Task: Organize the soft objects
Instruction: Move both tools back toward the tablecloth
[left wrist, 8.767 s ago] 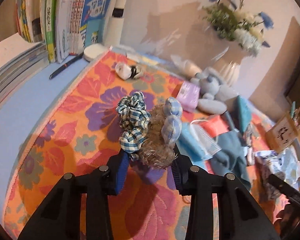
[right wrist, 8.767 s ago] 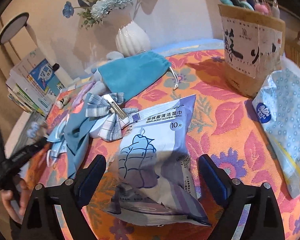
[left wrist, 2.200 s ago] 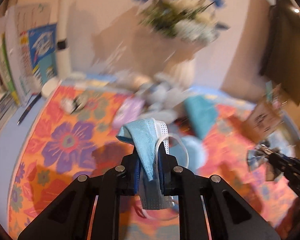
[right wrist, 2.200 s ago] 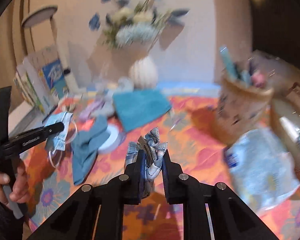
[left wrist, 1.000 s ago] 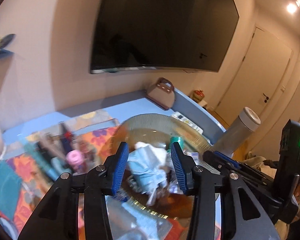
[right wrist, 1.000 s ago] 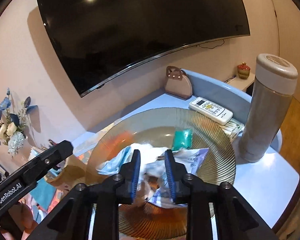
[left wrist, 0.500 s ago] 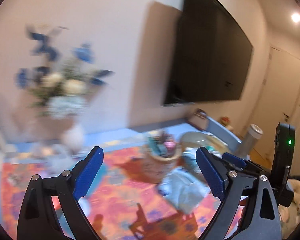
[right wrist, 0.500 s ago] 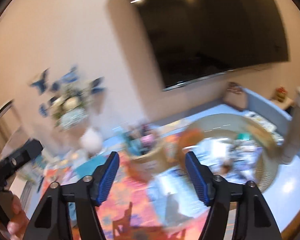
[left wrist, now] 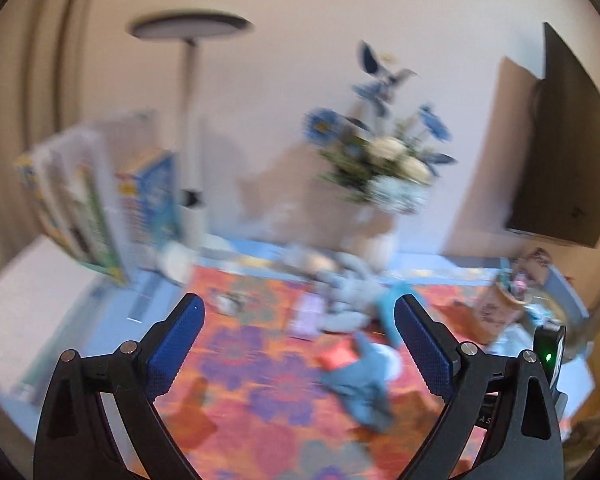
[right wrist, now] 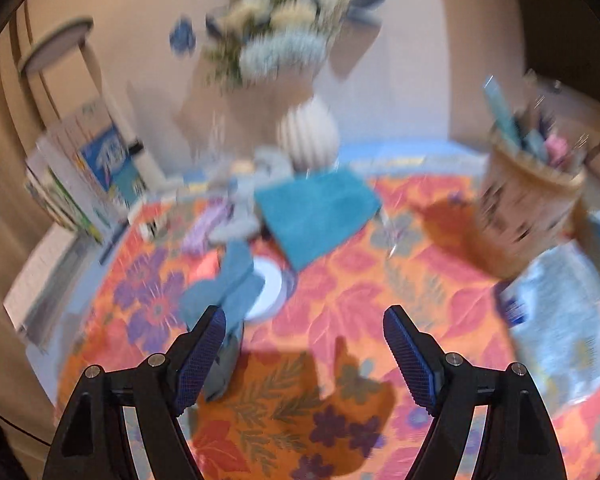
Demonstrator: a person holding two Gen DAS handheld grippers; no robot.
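Note:
Both views are motion-blurred. My left gripper (left wrist: 300, 332) is open and empty above the orange floral cloth (left wrist: 259, 384). A grey-blue cloth (left wrist: 364, 384) lies crumpled on it to the right, with a grey plush toy (left wrist: 352, 292) and a teal pouch (left wrist: 396, 304) behind. My right gripper (right wrist: 304, 344) is open and empty above the same floral cloth (right wrist: 340, 300). The grey-blue cloth (right wrist: 227, 284) lies by its left finger, over a white round disc (right wrist: 269, 288). The teal pouch (right wrist: 316, 212) and the plush toy (right wrist: 243, 196) lie farther back.
A white vase of blue flowers (right wrist: 308, 132) stands at the back. Books (left wrist: 99, 204) and a lamp pole (left wrist: 191, 132) stand at left. A paper pen holder (right wrist: 528, 216) and a tissue pack (right wrist: 568, 304) are at right. A lilac packet (left wrist: 308, 312) lies mid-cloth.
Both grippers have swung left, away from the glass bowl at the right and back over the floral cloth. Both stay open and empty.

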